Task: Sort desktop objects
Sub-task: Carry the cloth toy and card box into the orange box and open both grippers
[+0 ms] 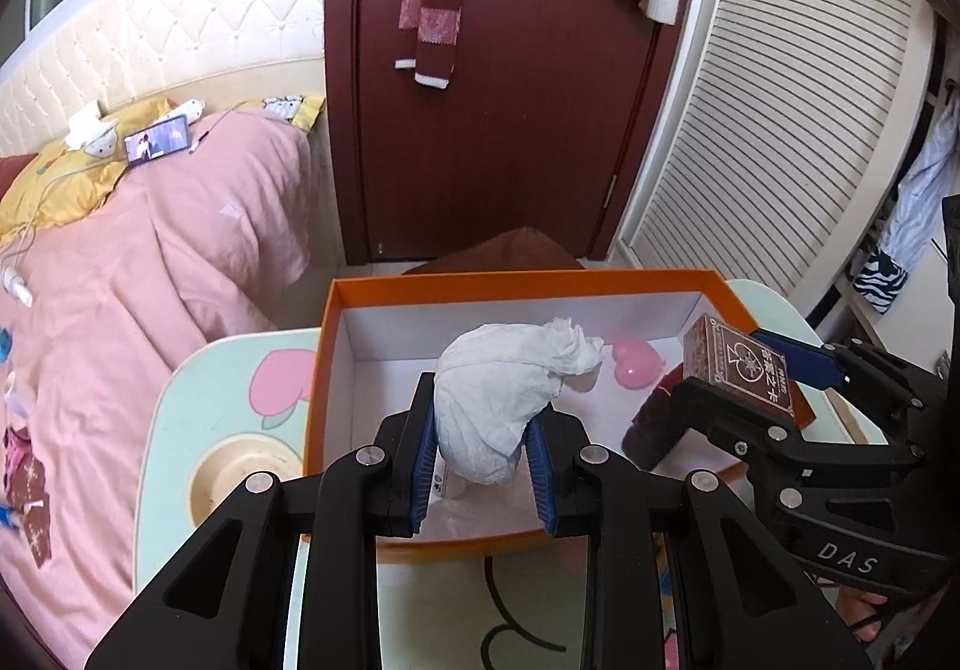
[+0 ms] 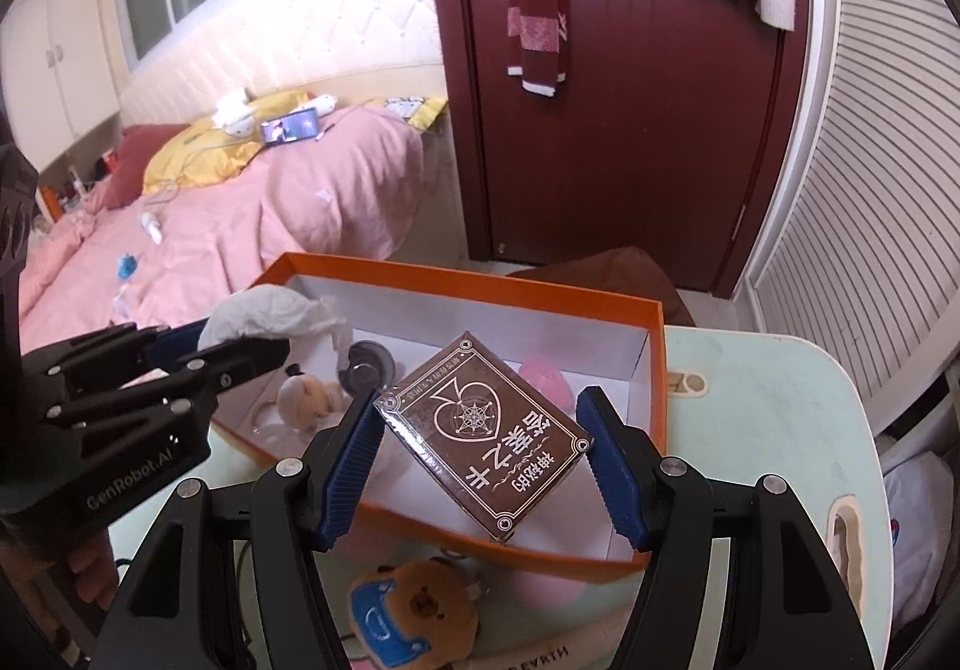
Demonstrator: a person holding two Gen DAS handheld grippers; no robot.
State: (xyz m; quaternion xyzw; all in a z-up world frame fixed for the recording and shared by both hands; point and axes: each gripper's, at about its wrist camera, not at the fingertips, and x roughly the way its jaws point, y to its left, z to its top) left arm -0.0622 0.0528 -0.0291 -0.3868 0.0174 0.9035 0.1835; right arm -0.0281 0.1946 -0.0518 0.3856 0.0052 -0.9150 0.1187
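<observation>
My left gripper (image 1: 480, 466) is shut on a crumpled white tissue wad (image 1: 504, 388) and holds it above the open orange box (image 1: 327, 370). My right gripper (image 2: 480, 448) is shut on a brown card box (image 2: 486, 430) with a heart emblem, held tilted over the orange box's (image 2: 657, 370) near right side. In the left wrist view the card box (image 1: 741, 370) and right gripper (image 1: 762, 376) show at right. The tissue wad (image 2: 270, 310) and left gripper (image 2: 198, 355) show at left in the right wrist view.
Inside the box lie a pink heart (image 1: 636, 364), a small doll figure (image 2: 306, 394) and a round metal piece (image 2: 369, 364). A bear plush (image 2: 414, 610) lies on the pale green table (image 2: 768, 400) in front of the box. A cream dish (image 1: 240, 472) sits left. A pink bed (image 1: 150, 280) is beyond.
</observation>
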